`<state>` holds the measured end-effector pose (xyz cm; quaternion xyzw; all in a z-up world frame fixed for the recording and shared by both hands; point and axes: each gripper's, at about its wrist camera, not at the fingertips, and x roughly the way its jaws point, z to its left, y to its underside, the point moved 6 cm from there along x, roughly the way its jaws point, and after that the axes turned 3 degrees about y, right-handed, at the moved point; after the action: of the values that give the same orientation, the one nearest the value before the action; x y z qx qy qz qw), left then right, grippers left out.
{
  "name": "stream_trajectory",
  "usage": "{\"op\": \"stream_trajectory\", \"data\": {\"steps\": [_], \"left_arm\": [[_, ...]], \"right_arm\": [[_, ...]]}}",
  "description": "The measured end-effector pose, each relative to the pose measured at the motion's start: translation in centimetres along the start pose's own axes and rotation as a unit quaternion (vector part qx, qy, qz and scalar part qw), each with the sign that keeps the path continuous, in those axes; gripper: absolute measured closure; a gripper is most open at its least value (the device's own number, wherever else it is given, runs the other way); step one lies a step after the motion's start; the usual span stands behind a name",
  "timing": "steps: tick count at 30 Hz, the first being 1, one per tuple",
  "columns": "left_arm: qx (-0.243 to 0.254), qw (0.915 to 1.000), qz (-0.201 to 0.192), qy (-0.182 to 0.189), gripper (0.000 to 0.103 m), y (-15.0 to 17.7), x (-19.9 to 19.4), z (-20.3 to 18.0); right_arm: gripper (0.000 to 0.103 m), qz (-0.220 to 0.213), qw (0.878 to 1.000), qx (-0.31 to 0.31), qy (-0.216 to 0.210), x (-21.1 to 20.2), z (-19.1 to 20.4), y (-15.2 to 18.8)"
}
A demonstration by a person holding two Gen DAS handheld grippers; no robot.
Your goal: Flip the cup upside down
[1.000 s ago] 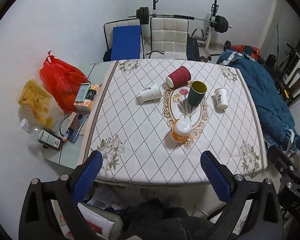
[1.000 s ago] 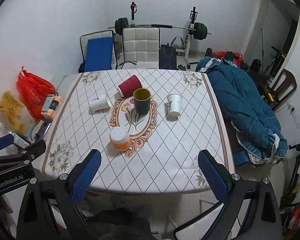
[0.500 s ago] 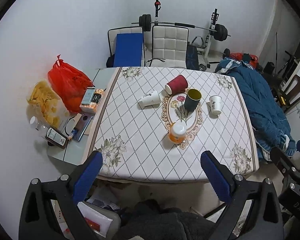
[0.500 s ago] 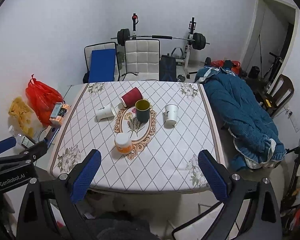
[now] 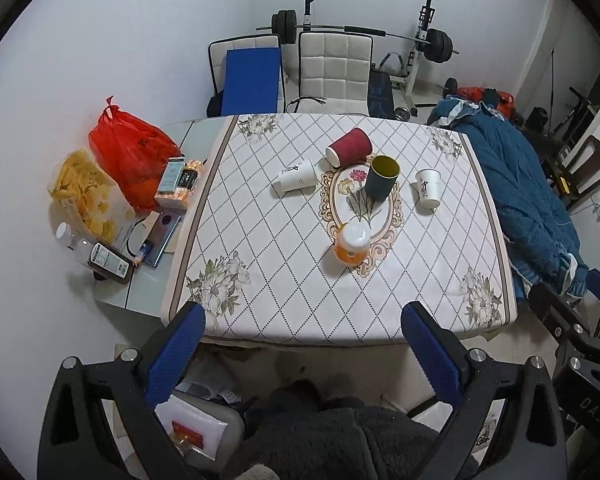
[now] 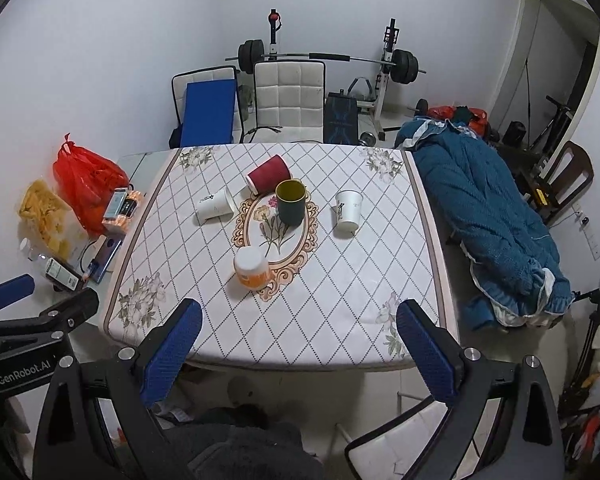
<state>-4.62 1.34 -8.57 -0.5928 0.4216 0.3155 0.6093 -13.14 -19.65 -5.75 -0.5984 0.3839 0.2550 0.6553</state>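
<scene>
A dark green cup (image 5: 382, 177) (image 6: 290, 202) stands upright with its mouth up at the middle of the table. A red cup (image 5: 349, 147) (image 6: 268, 174) and a white paper cup (image 5: 295, 176) (image 6: 214, 205) lie on their sides left of it. Another white paper cup (image 5: 429, 188) (image 6: 348, 212) stands to its right. An orange jar with a white lid (image 5: 353, 243) (image 6: 251, 267) stands nearer me. My left gripper (image 5: 302, 340) and right gripper (image 6: 298, 338) are both open and empty, held high above the table's near edge.
The table (image 5: 284, 288) has a white diamond-pattern cloth. A red bag (image 5: 130, 156), a snack bag, boxes and a phone lie on its bare left strip. A blue quilt (image 6: 492, 216) is heaped at the right. Chairs and a barbell rack stand behind.
Both grippers have pulled back and up from the table, so the table and cups look smaller. The cups have not moved.
</scene>
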Motion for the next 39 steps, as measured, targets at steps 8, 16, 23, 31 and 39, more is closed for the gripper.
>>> {"op": "stream_trajectory", "data": {"steps": [8, 16, 23, 31, 39], "left_arm": [[-0.001, 1.0000, -0.003, -0.003, 0.003, -0.3, 0.1, -0.2], [0.000, 1.0000, -0.002, -0.004, 0.003, -0.4, 0.1, -0.2], [0.000, 1.0000, -0.001, -0.004, 0.003, -0.5, 0.1, -0.3], [0.003, 1.0000, -0.001, -0.003, 0.003, -0.5, 0.0, -0.3], [0.001, 1.0000, -0.001, -0.002, 0.003, -0.2, 0.0, -0.1]], "right_arm": [[0.003, 0.000, 1.000, 0.008, -0.002, 0.4, -0.5, -0.5], [0.003, 0.006, 1.000, 0.013, -0.002, 1.1, -1.0, -0.5], [0.003, 0.006, 1.000, 0.014, -0.002, 1.1, -1.0, -0.6], [0.003, 0.008, 1.000, 0.015, -0.004, 1.5, -0.9, -0.3], [0.003, 0.007, 1.000, 0.006, -0.001, 2.0, -0.8, -0.1]]}}
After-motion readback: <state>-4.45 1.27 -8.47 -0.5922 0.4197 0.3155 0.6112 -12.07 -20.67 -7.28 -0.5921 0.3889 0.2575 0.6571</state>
